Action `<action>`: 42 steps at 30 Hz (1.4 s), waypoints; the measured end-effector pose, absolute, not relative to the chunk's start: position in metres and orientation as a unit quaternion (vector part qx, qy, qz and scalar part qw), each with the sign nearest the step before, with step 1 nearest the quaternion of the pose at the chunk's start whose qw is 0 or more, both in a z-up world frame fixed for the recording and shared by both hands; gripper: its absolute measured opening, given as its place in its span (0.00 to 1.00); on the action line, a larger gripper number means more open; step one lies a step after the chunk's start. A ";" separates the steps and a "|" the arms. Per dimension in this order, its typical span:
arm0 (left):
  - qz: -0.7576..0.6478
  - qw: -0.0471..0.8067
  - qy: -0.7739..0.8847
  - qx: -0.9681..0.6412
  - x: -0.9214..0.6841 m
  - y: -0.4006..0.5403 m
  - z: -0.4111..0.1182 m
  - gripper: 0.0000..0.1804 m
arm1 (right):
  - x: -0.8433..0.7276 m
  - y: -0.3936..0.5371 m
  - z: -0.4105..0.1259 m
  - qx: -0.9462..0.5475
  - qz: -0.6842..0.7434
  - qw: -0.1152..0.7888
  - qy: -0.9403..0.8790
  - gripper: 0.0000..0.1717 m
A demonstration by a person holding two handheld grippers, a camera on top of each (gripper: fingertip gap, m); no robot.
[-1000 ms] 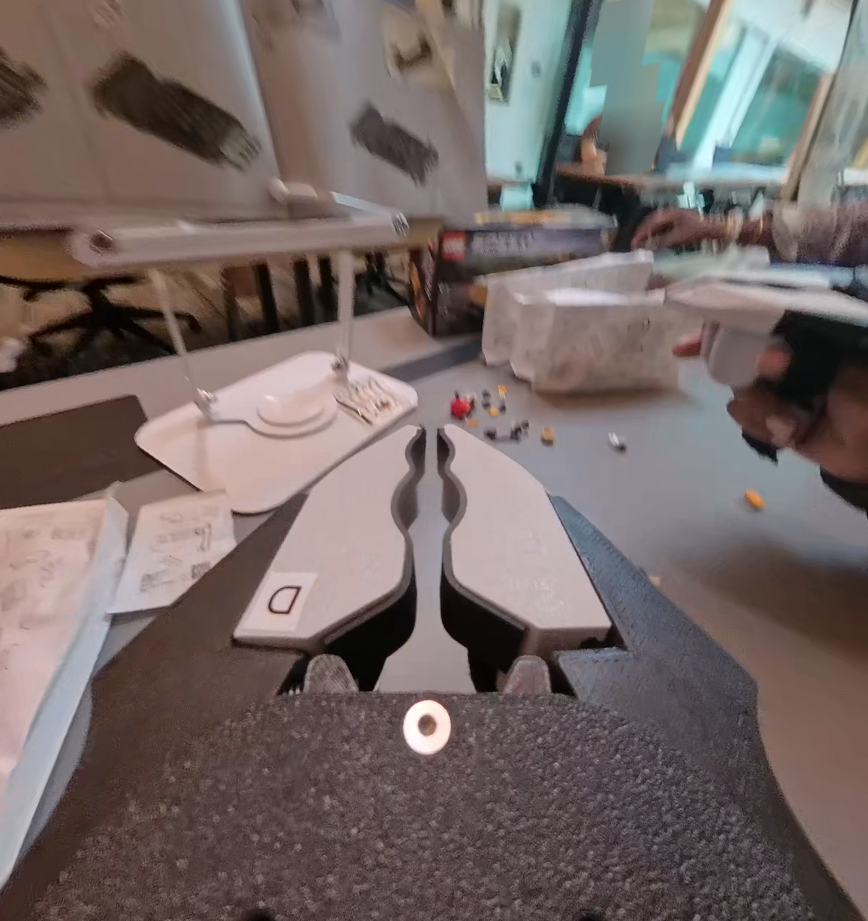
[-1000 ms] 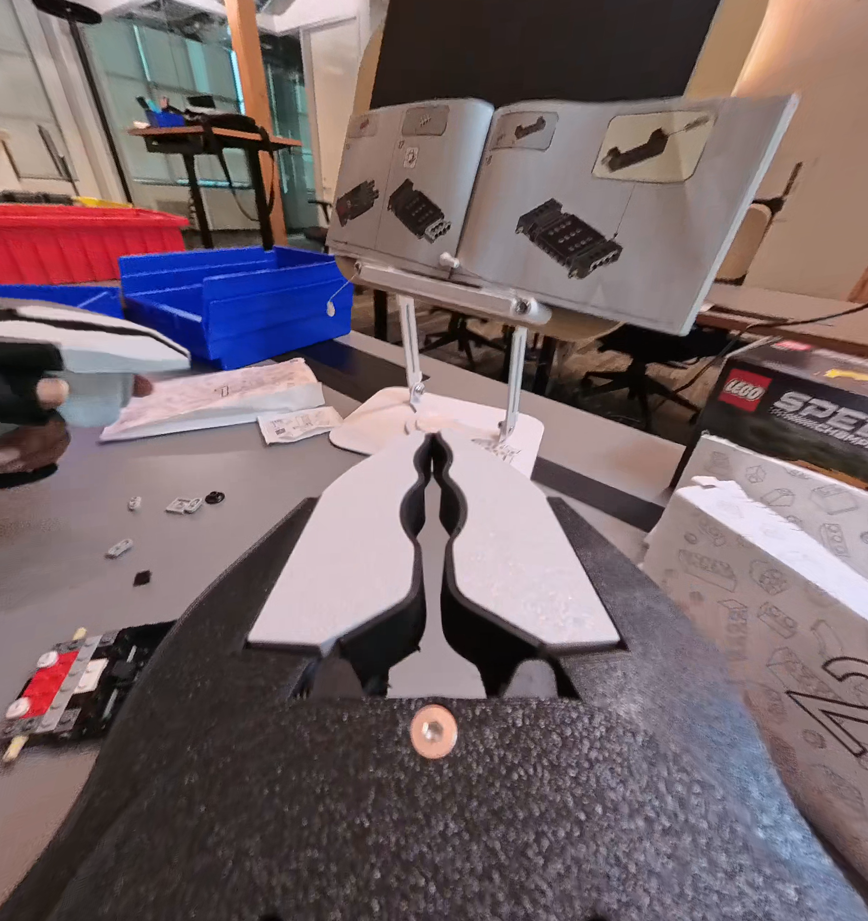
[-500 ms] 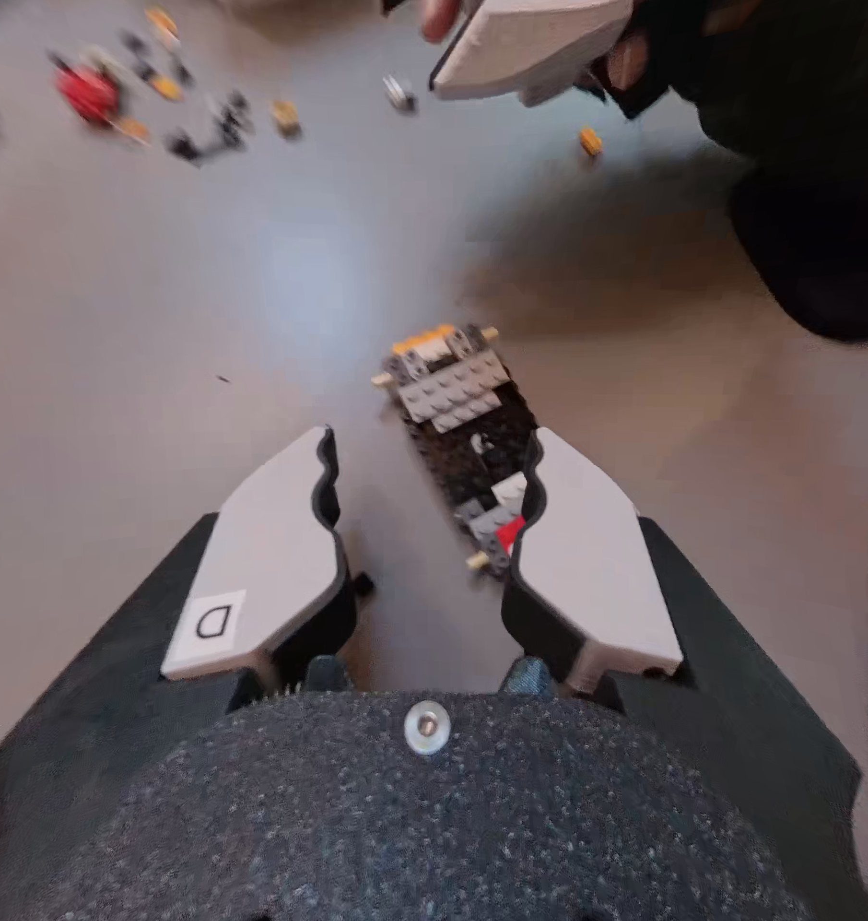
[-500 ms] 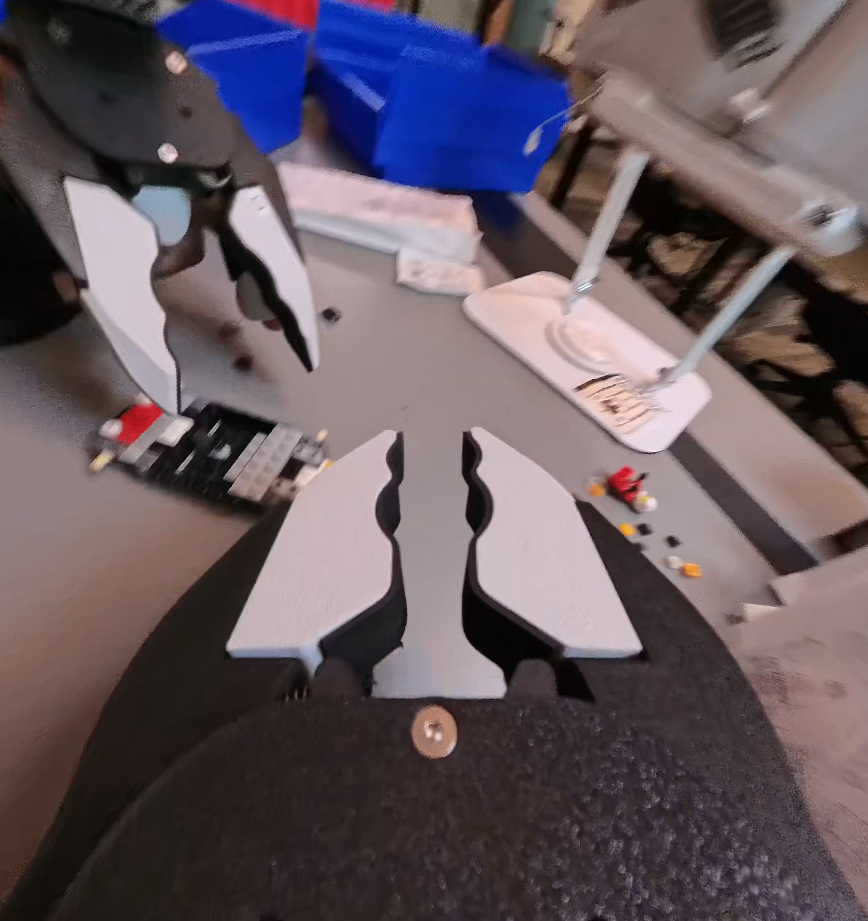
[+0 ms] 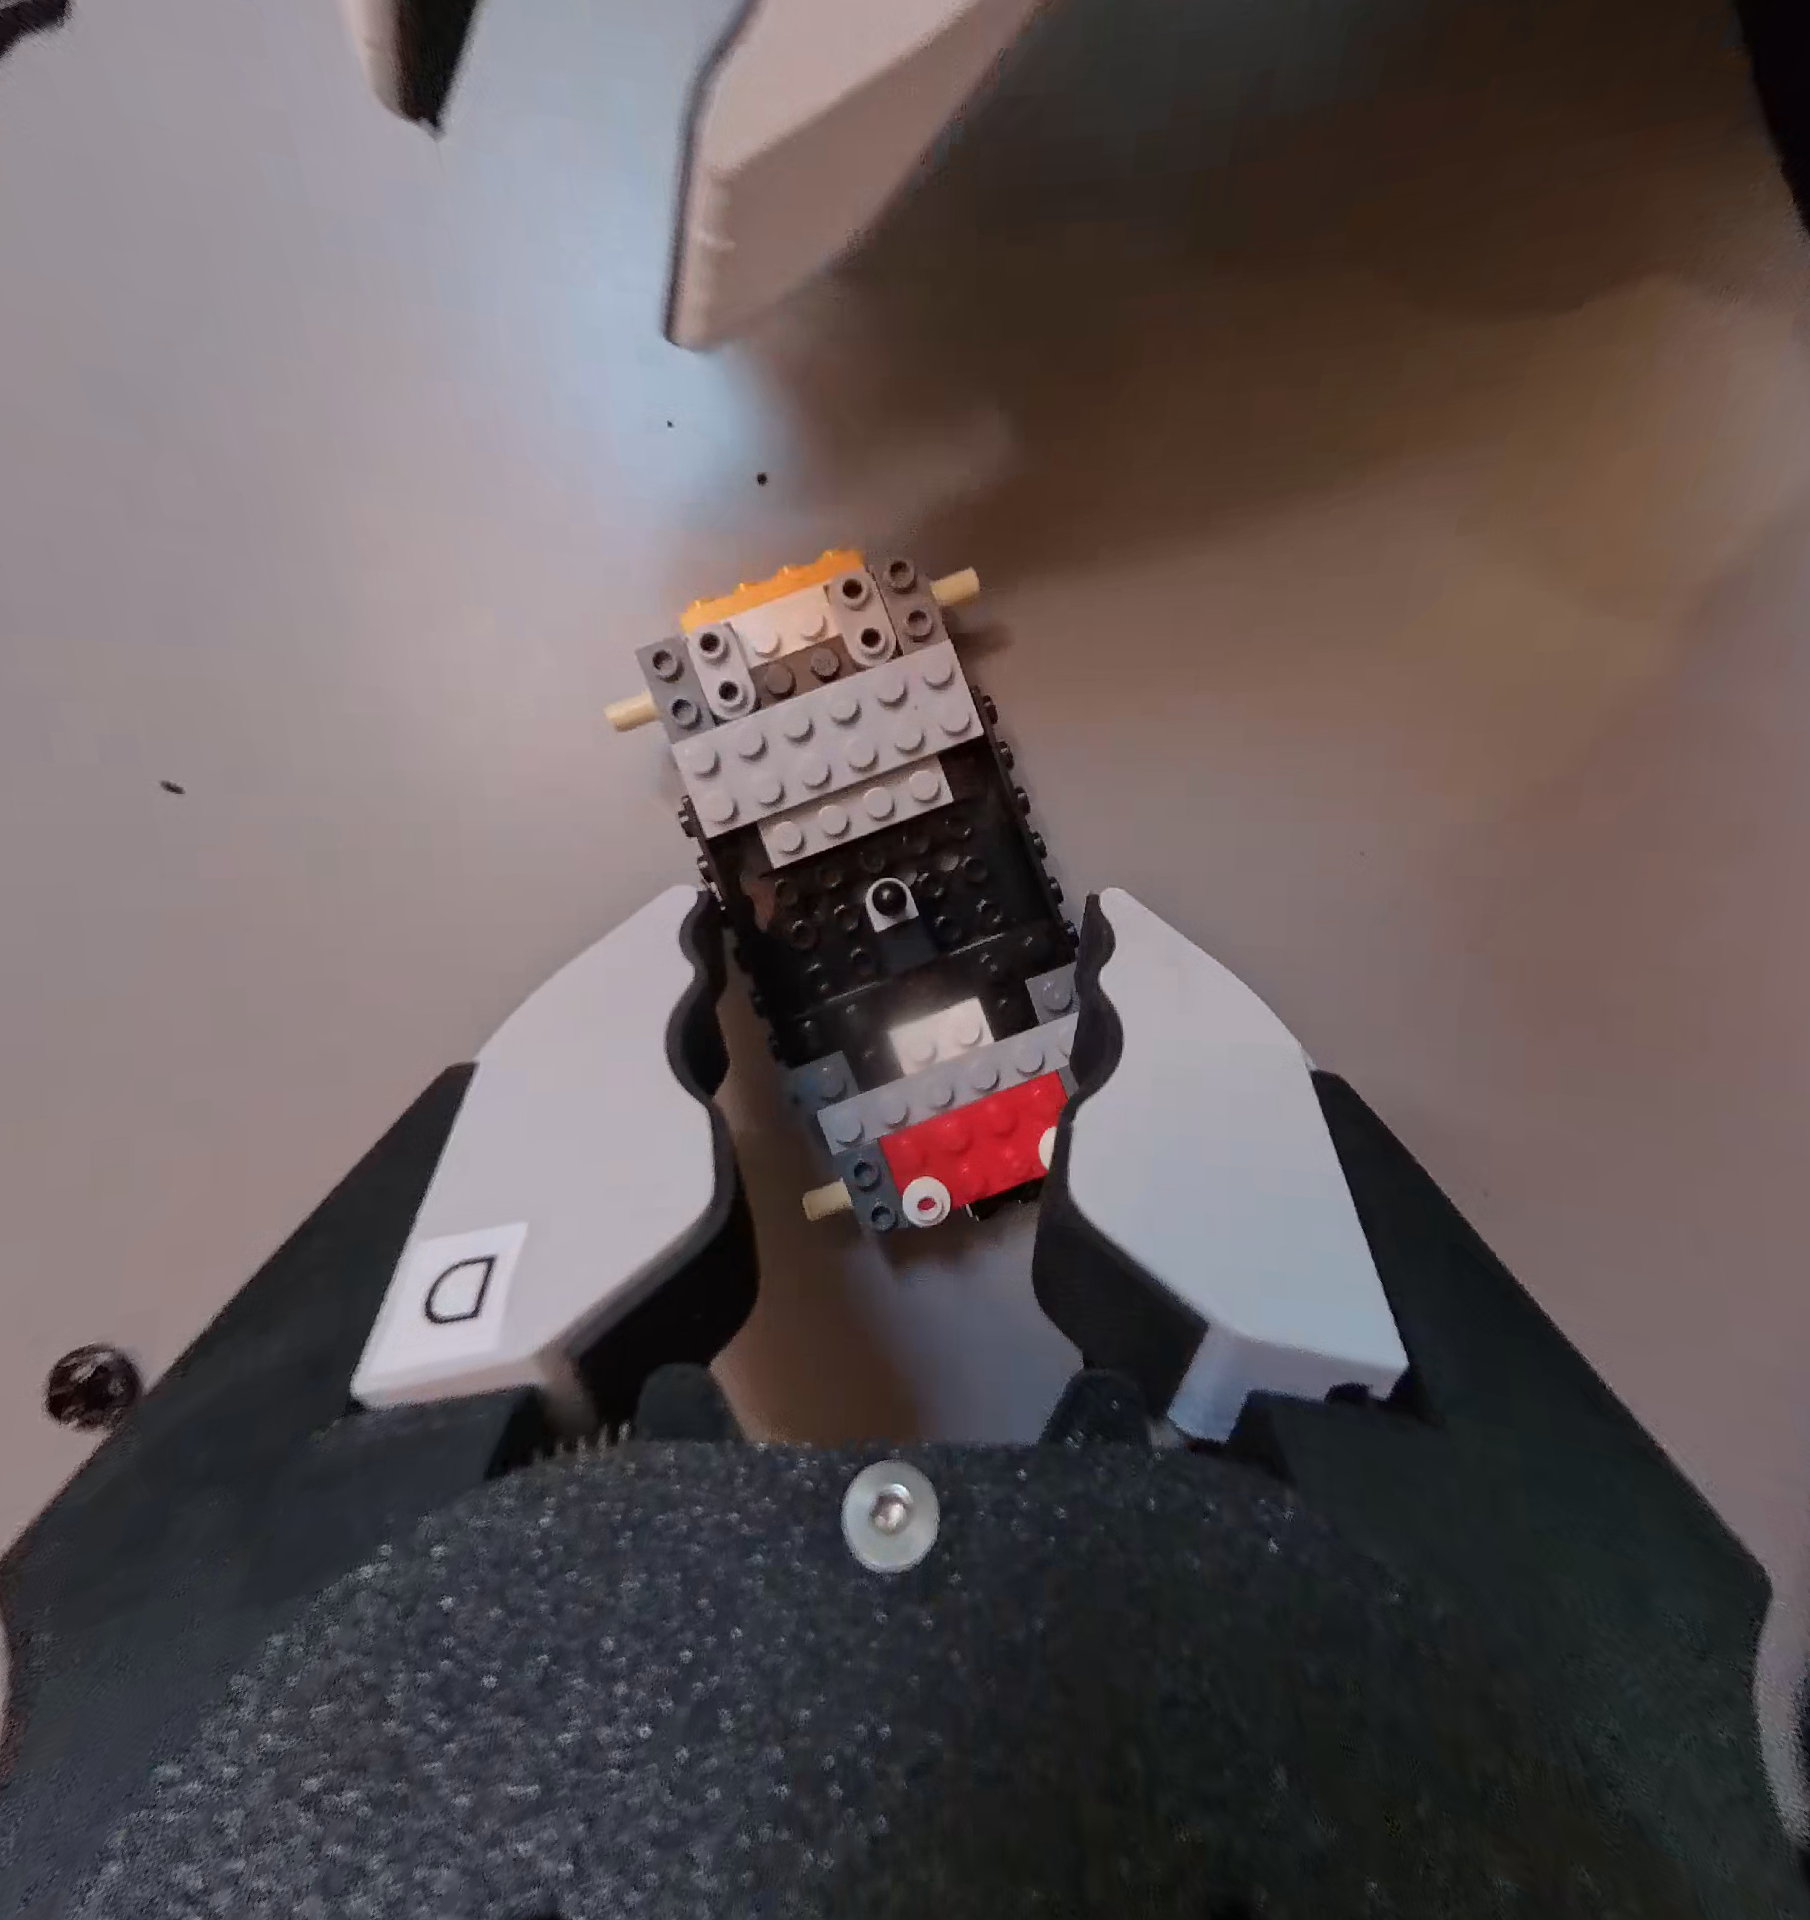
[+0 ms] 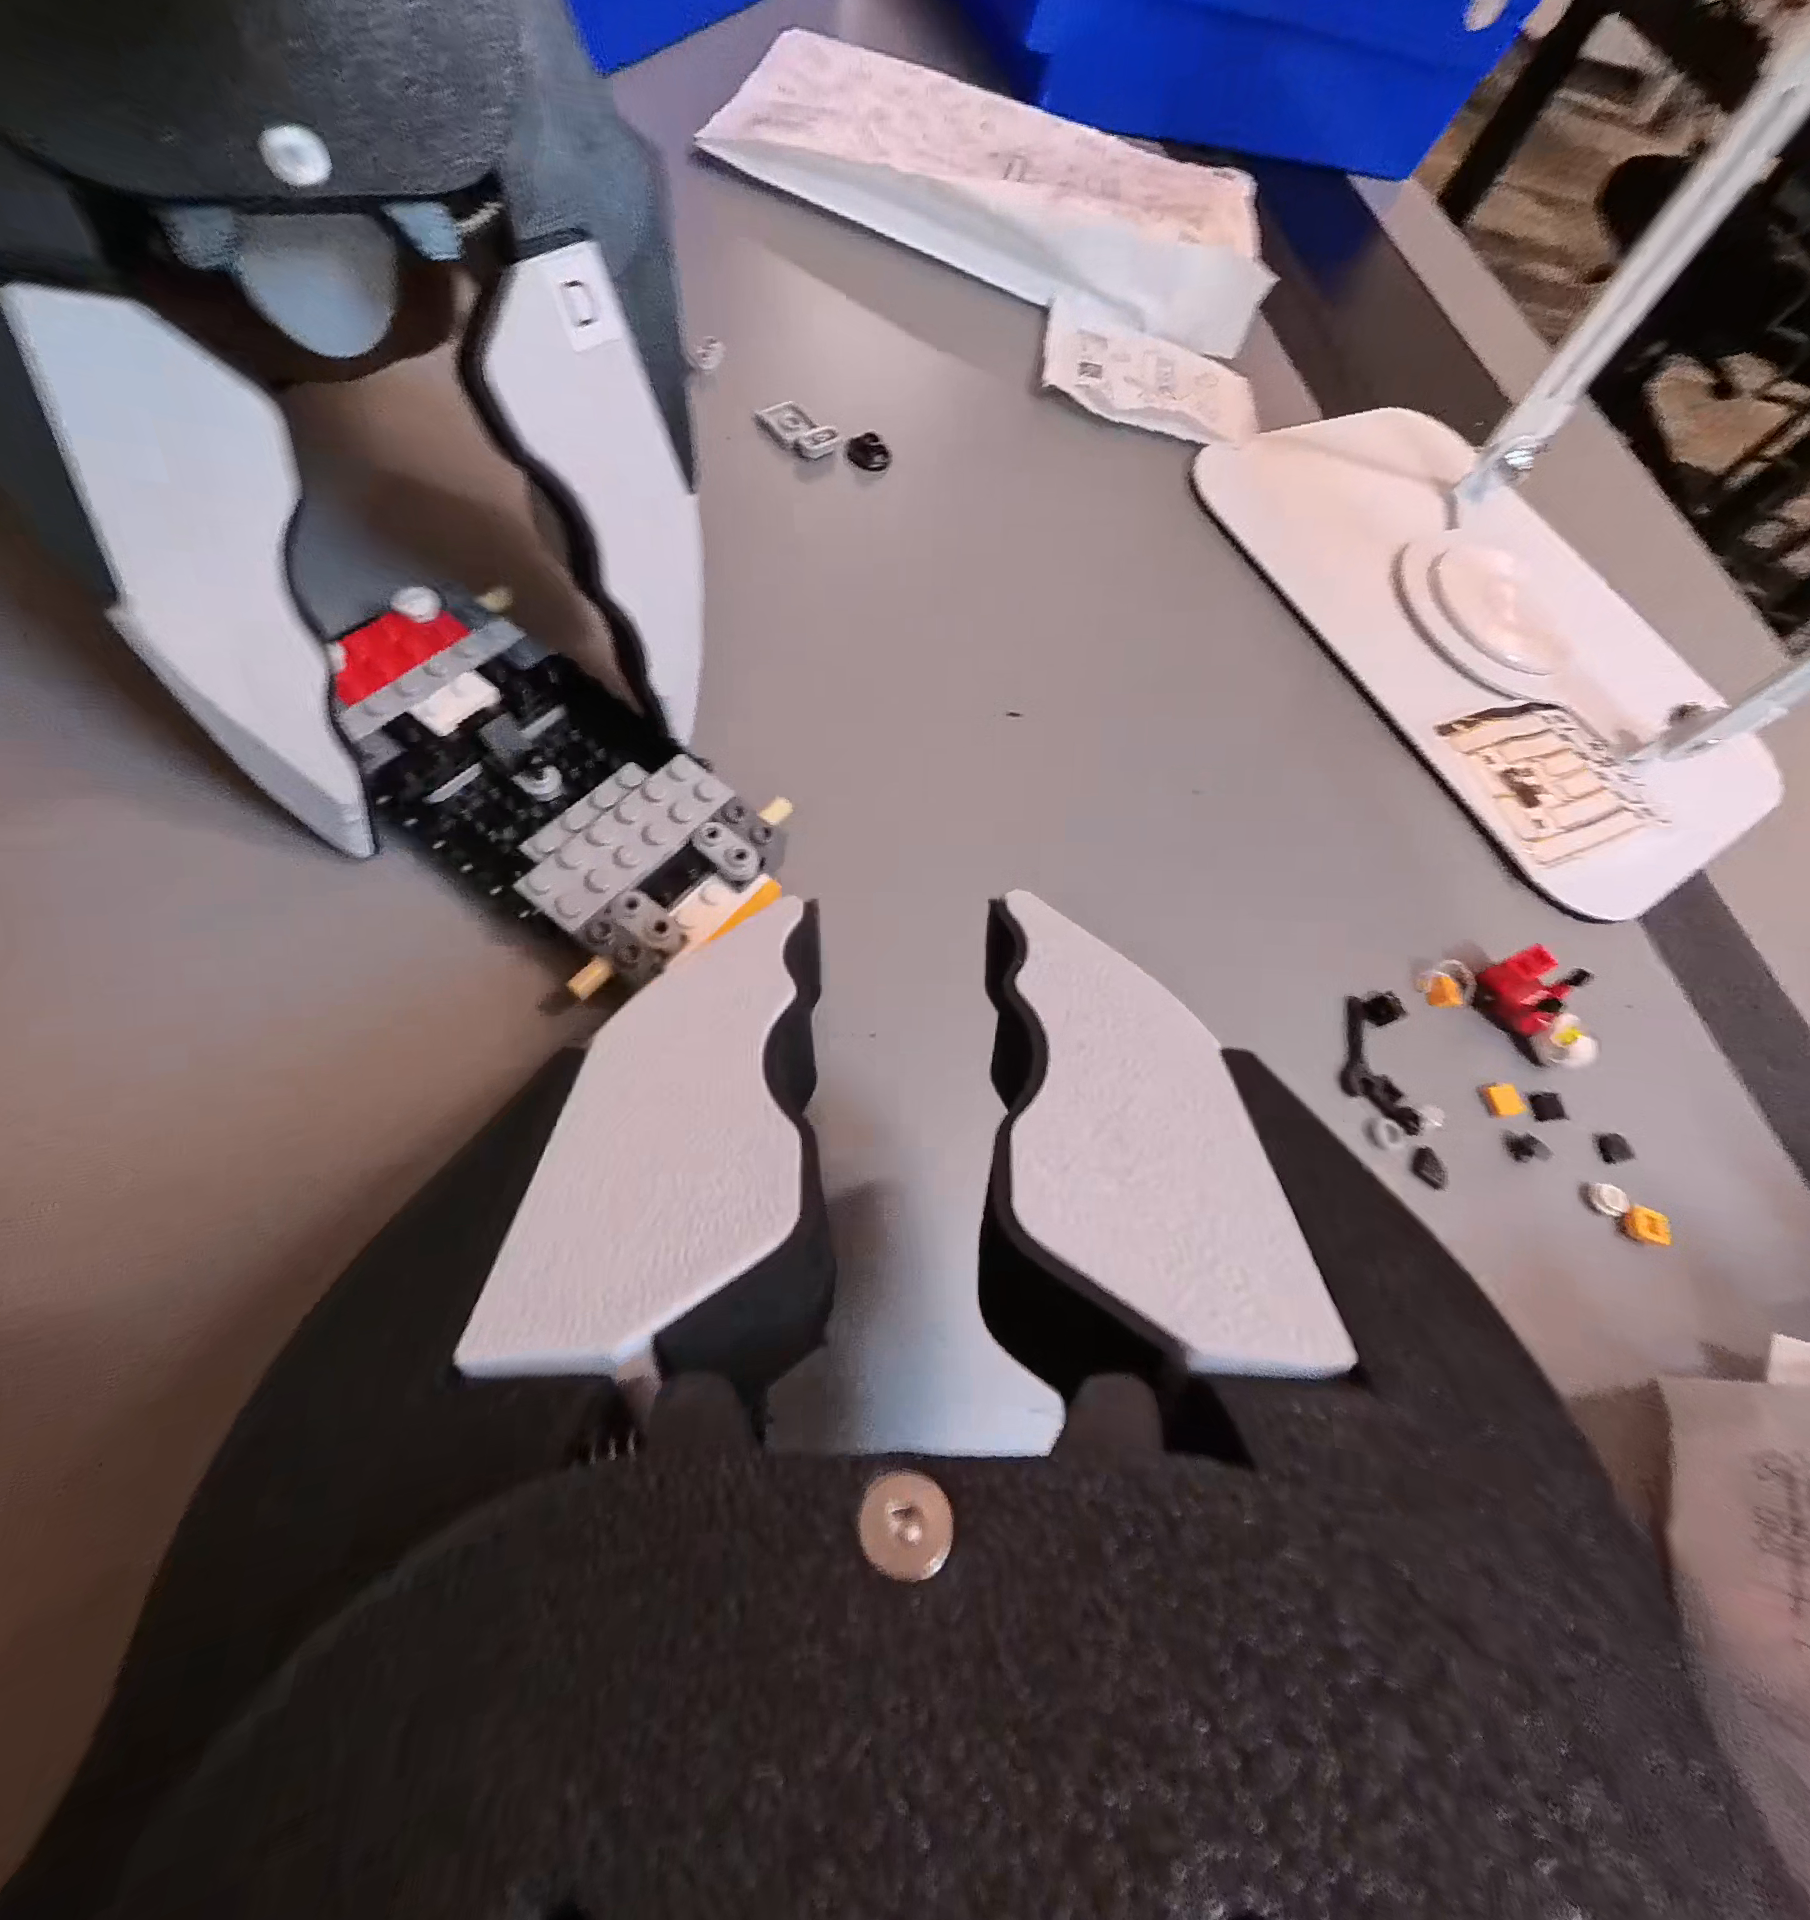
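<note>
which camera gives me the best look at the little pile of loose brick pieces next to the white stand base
The right wrist view. The loose brick pieces lie in plain sight on the grey table, just below the white stand base, red, orange and black bits apart. The left wrist view shows none of them, only the brick car chassis.

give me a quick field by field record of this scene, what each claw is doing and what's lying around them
Surface: grey table
Left claw: open, straddling the red end of a brick-built chassis lying on the table; firm pad contact cannot be told
Right claw: open, nothing between its fingers, beside the chassis's orange end
Loose pieces: small red, orange and black bricks to the right claw's right; a few grey and black bits farther off
Stand: white base with metal rods
Paper: printed sheets near blue bins
</note>
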State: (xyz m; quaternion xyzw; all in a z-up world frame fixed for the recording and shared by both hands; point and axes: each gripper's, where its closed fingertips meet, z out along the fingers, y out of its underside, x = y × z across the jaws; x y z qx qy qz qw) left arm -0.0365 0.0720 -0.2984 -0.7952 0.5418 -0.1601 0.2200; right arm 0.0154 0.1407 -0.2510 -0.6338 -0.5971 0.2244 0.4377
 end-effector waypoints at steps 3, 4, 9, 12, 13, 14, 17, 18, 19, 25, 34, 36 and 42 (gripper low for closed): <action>-0.298 0.194 0.512 -0.782 -0.030 0.062 -0.283 0.36 | 0.013 0.125 -0.252 -0.620 0.255 0.410 -0.618 0.21; -0.358 0.189 0.495 -0.769 -0.028 0.058 -0.271 0.35 | 0.012 0.118 -0.250 -0.610 0.273 0.404 -0.624 0.22; -0.532 0.155 0.440 -0.706 -0.041 0.053 -0.232 0.35 | 0.009 0.085 -0.199 -0.549 0.404 0.414 -0.604 0.28; -0.631 0.118 0.416 -0.644 -0.045 0.043 -0.208 0.35 | 0.006 0.071 -0.183 -0.521 0.423 0.423 -0.609 0.29; -0.648 0.108 0.413 -0.631 -0.044 0.040 -0.205 0.35 | 0.002 0.069 -0.184 -0.516 0.406 0.429 -0.620 0.29; -0.660 0.098 0.412 -0.620 -0.042 0.036 -0.203 0.35 | -0.003 0.066 -0.185 -0.512 0.387 0.436 -0.631 0.29; -0.687 0.071 0.411 -0.596 -0.036 0.024 -0.198 0.35 | -0.020 0.054 -0.189 -0.490 0.355 0.450 -0.657 0.25; -0.690 0.067 0.412 -0.592 -0.035 0.022 -0.196 0.35 | -0.023 0.049 -0.191 -0.484 0.350 0.448 -0.666 0.17; -0.688 0.068 0.415 -0.591 -0.035 0.021 -0.196 0.35 | -0.024 0.046 -0.192 -0.483 0.349 0.443 -0.671 0.11; -0.673 0.199 0.380 -0.603 -0.043 0.055 -0.176 0.34 | -0.013 0.077 -0.196 -0.607 0.403 0.371 -0.576 0.10; -0.441 0.315 0.452 -0.708 -0.036 0.088 -0.226 0.23 | -0.007 0.107 -0.231 -0.742 0.563 0.170 -0.321 0.09; -0.400 0.304 0.471 -0.725 -0.035 0.089 -0.243 0.23 | -0.009 0.107 -0.245 -0.762 0.545 0.154 -0.314 0.09; -0.275 0.329 0.522 -0.737 -0.030 0.091 -0.261 0.34 | -0.022 0.105 -0.254 -0.777 0.546 0.143 -0.279 0.09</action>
